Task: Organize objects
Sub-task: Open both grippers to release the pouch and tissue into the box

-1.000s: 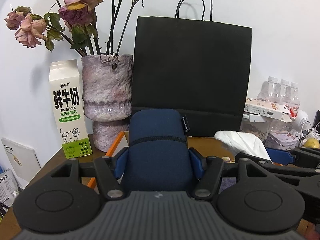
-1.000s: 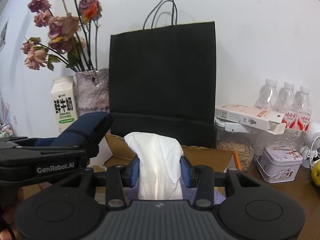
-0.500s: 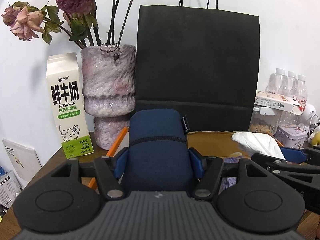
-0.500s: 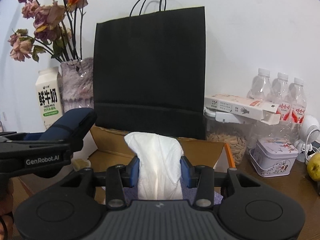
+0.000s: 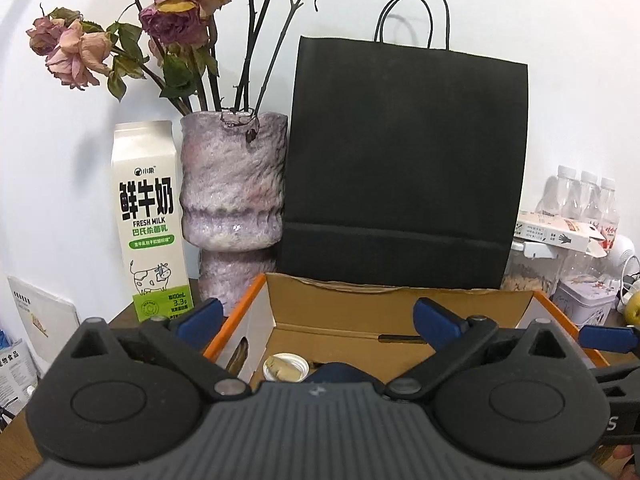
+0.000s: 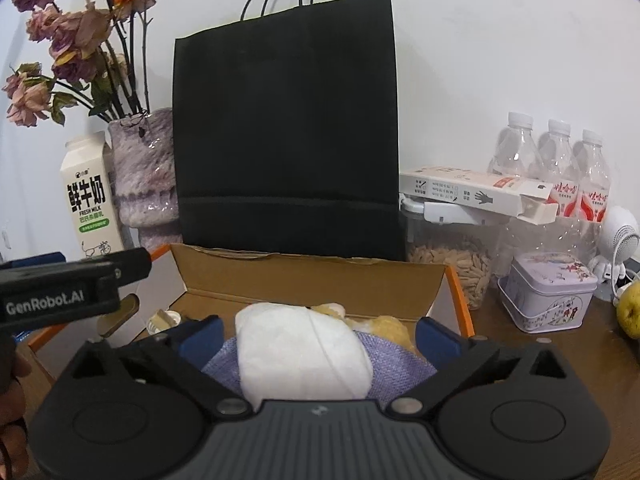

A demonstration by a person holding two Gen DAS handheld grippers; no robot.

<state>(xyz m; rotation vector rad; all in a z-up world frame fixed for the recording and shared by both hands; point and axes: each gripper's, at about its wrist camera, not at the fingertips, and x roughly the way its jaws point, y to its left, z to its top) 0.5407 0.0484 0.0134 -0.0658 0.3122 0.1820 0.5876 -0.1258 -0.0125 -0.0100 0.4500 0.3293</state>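
An open cardboard box (image 5: 360, 312) with orange edges sits in front of me. My left gripper (image 5: 318, 318) hangs over it, its jaws opening wide with nothing between them. Only the top of the navy pouch (image 5: 340, 372) shows, low in the box beside a small white cup (image 5: 286, 366). My right gripper (image 6: 320, 336) is over the same box (image 6: 312, 280), its jaws opening too. The white folded tissue (image 6: 300, 352) lies between its fingers, untouched by the pads, on a purple cloth (image 6: 404, 366). The left gripper's finger (image 6: 60, 280) shows at the left.
A black paper bag (image 5: 404, 160) stands right behind the box. A milk carton (image 5: 148, 220) and a vase of dried roses (image 5: 232, 192) are at the back left. Water bottles (image 6: 556, 160), a seed jar (image 6: 452, 268), a tin (image 6: 548, 292) and a pear (image 6: 630, 312) crowd the right.
Both grippers went from shut to wide open. The navy pouch dropped out of the left one into the box. The white tissue left the right one and now rests on the purple cloth.
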